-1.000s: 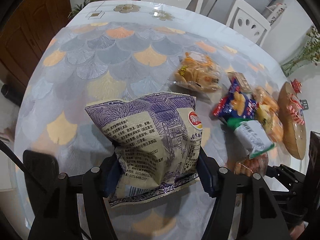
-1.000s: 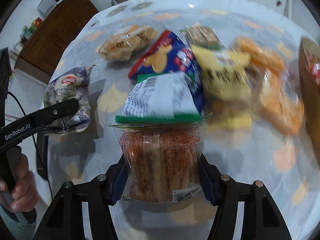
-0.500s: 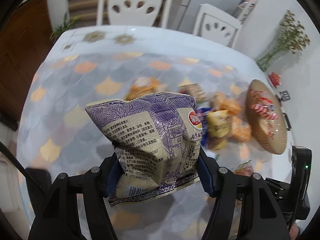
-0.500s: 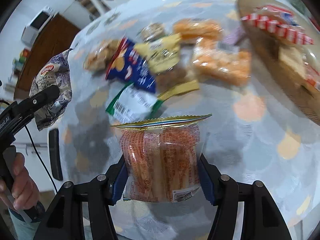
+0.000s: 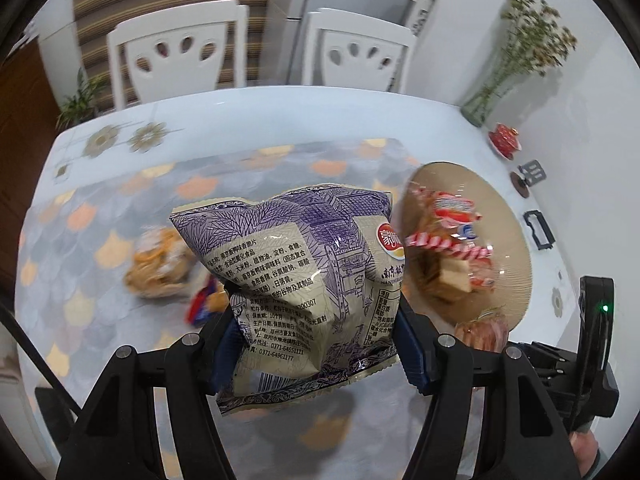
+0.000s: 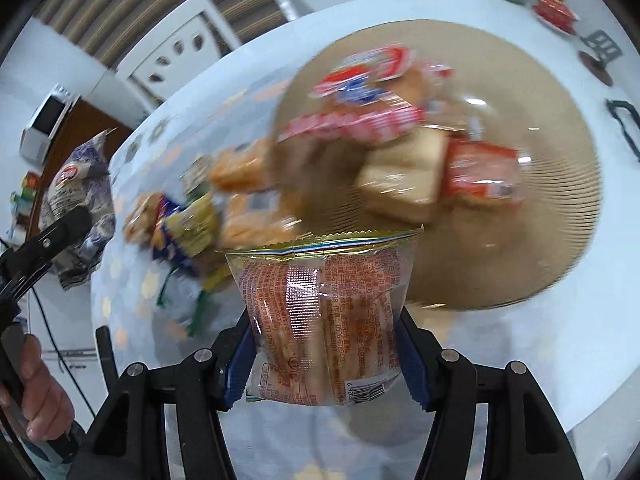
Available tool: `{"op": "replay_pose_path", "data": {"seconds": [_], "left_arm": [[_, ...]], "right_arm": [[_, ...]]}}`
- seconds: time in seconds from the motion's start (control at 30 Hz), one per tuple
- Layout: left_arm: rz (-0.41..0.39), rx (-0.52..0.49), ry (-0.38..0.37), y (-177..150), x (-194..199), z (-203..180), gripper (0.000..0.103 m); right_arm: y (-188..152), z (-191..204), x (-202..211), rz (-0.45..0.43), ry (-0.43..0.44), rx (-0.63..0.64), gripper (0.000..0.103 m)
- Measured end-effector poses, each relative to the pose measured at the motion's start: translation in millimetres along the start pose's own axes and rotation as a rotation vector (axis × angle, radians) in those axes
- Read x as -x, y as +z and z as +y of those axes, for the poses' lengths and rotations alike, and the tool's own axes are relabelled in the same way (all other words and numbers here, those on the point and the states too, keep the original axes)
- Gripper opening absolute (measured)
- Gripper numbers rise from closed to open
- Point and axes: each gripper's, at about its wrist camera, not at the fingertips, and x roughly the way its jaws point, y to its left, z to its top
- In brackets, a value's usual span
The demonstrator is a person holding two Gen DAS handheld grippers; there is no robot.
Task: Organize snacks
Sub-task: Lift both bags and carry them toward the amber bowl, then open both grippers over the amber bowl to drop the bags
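My left gripper (image 5: 316, 344) is shut on a purple and cream snack bag (image 5: 304, 280), held above the table. My right gripper (image 6: 324, 356) is shut on a clear packet of orange wafer sticks (image 6: 324, 320), which hangs over the near edge of a round woven tray (image 6: 560, 184). The tray (image 5: 508, 248) holds several red-and-white wrapped snacks (image 6: 384, 120). Loose snacks lie on the table left of the tray: an orange cracker bag (image 5: 160, 268) and a blue and yellow pile (image 6: 188, 224). The left gripper with its purple bag (image 6: 76, 184) shows at the left edge of the right wrist view.
Two white chairs (image 5: 176, 56) stand behind the table, whose patterned cloth (image 5: 100, 216) covers most of it. A vase of dried flowers (image 5: 504, 72), a small red dish (image 5: 505, 140) and small dark items sit past the tray. A hand (image 6: 36, 396) grips the left handle.
Both grippers have risen and swung right toward the woven tray, carrying their packets. The tray now fills much of the right wrist view; the loose snack pile has slid left.
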Motion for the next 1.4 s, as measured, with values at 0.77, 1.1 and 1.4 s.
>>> {"op": "replay_pose_path", "data": {"seconds": [0.77,1.1,1.4], "left_arm": [[0.100,-0.141,-0.093,22,-68,-152,0.064],[0.137,-0.140,-0.104,25,-86,-165,0.071],[0.112,-0.074,-0.134,20,-73,-138,0.071]], "right_arm": [[90,-120,79,-0.177,-0.099,-0.058,0.061],[120,-120,68,-0.164,-0.049,-0.075,0.065],[112,-115,65,-0.146,-0.028,-0.054,0.065]]}}
